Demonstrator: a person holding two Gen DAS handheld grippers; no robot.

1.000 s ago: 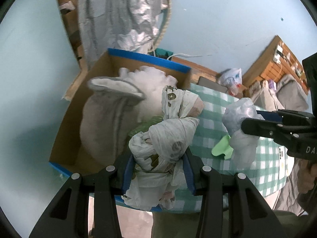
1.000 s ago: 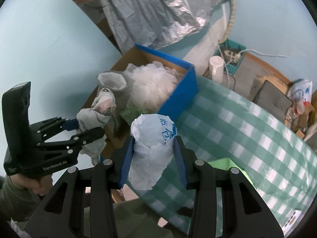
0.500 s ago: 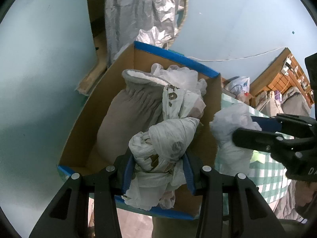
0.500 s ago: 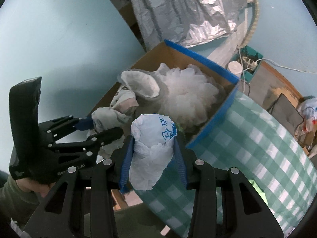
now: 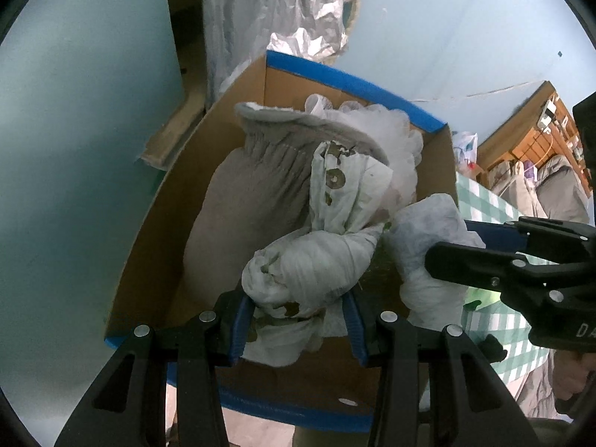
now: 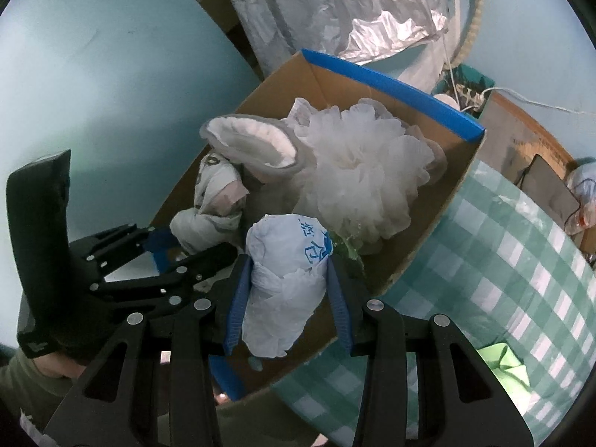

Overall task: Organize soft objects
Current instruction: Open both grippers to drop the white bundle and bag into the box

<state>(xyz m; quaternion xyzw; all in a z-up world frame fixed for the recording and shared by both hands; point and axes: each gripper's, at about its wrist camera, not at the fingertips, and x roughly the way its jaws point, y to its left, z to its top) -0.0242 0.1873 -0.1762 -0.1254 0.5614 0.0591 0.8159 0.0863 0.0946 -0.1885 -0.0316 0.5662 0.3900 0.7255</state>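
Note:
My left gripper (image 5: 298, 320) is shut on a knotted white plastic bag with brown prints (image 5: 316, 260) and holds it over the open cardboard box (image 5: 160, 223). My right gripper (image 6: 287, 298) is shut on a white plastic bag with blue writing (image 6: 287, 260), also over the box (image 6: 458, 171), just right of the left one. It also shows in the left wrist view (image 5: 424, 238). Inside the box lie a grey fleece slipper (image 5: 253, 201) and a white mesh bath pouf (image 6: 361, 175).
The blue-edged box sits at the end of a table with a green checked cloth (image 6: 521, 260). A green cloth (image 6: 503, 361) lies on it. Crumpled silver sheeting (image 6: 335, 11) hangs behind the box. Light blue walls are to the left and behind.
Both grippers have moved left from above the checked table to above the box, each still holding its bag.

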